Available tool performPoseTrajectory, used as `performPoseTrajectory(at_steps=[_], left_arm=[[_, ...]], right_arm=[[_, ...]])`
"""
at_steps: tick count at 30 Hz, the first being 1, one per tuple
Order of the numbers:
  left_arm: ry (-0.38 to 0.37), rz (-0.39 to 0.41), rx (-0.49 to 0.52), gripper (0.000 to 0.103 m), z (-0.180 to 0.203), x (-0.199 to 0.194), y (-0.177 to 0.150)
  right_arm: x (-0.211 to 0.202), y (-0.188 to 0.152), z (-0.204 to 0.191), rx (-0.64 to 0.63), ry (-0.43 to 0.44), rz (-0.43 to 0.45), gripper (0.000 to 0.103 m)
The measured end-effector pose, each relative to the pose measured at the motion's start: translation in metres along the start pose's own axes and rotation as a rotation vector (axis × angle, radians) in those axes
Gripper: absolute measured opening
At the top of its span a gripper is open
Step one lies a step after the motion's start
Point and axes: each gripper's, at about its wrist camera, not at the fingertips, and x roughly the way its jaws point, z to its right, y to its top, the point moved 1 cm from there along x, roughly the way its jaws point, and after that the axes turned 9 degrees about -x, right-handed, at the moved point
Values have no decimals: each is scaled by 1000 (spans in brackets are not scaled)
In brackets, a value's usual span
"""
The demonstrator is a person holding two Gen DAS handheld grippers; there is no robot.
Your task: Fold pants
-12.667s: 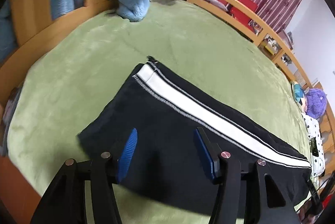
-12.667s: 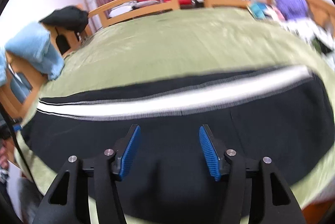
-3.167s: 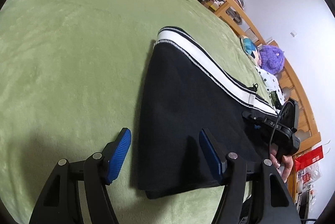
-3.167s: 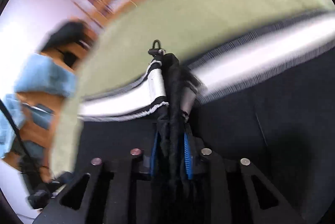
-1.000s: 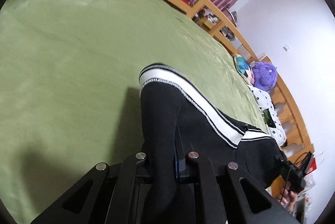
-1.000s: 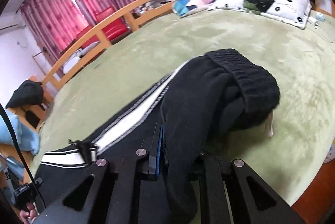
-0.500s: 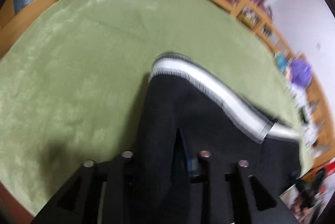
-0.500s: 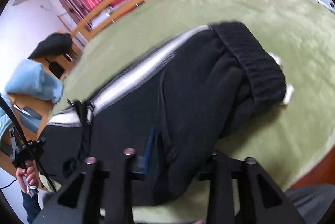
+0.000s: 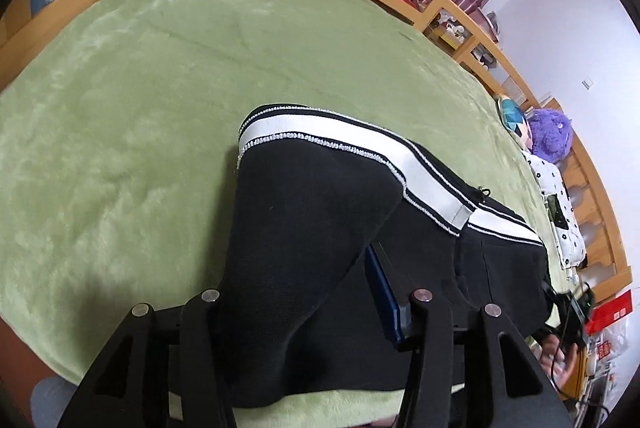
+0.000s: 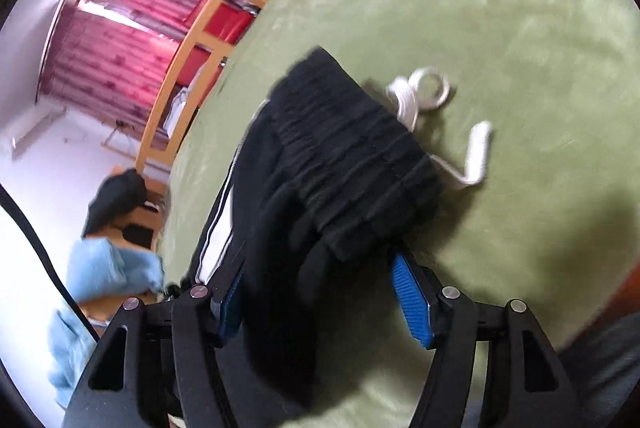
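Both grippers have just been opening, so the fold is being laid down. On the green bed cover point(image 9: 168, 75) the black track pants point(image 9: 304, 211) lie doubled over. Cloth sits slack between the left gripper point(image 9: 296, 292) jaws and between the right gripper point(image 10: 320, 292) jaws, gripped by neither. No containers show.

Matt knit pants point(image 9: 304, 228) on plush green blanket point(image 9: 120, 115).
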Motion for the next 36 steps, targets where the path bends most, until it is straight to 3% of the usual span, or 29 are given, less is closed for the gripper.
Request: performPoseTrajectory(at_steps=[2, 4, 5, 7, 11, 14, 15, 18, 22, 28, 33, 36], left_arm=[[15, 7, 21, 48, 3, -1, 3], [55, 51, 50, 48, 8, 2, 12], [77, 62, 55, 48, 10, 5, 17], [93, 56, 59, 48, 15, 11, 28], [107, 46, 90, 49, 14, 14, 35], [189, 110, 99, 72, -2, 6, 33], [205, 131, 87, 73, -13, 1, 32], [177, 92, 62, 73, -31, -1, 33], [115, 70, 107, 73, -26, 7, 39], [-59, 38, 94, 72, -3, 33, 79], [37, -93, 54, 70, -15, 79, 101], [-19, -190, -18, 65, -31, 104, 100]], right_arm=[[7, 4, -2, 10, 3, 15, 66], [7, 11, -10, -42, -47, 60, 55], [3, 15, -13, -80, -69, 94, 44], [-7, 26, -22, -169, -67, 140, 38], [-19, 45, -37, -278, -46, 166, 38], [-9, 43, -32, -300, -121, 59, 47], [-6, 39, -28, -309, -156, 16, 48], [-11, 24, -13, -314, -213, -32, 51], [-40, 0, -10, -312, -236, -12, 51], [-66, -21, -20, -280, -275, 12, 52], [-78, -26, -35, -248, -304, 47, 52], [-78, -26, -42, -248, -323, 57, 52]])
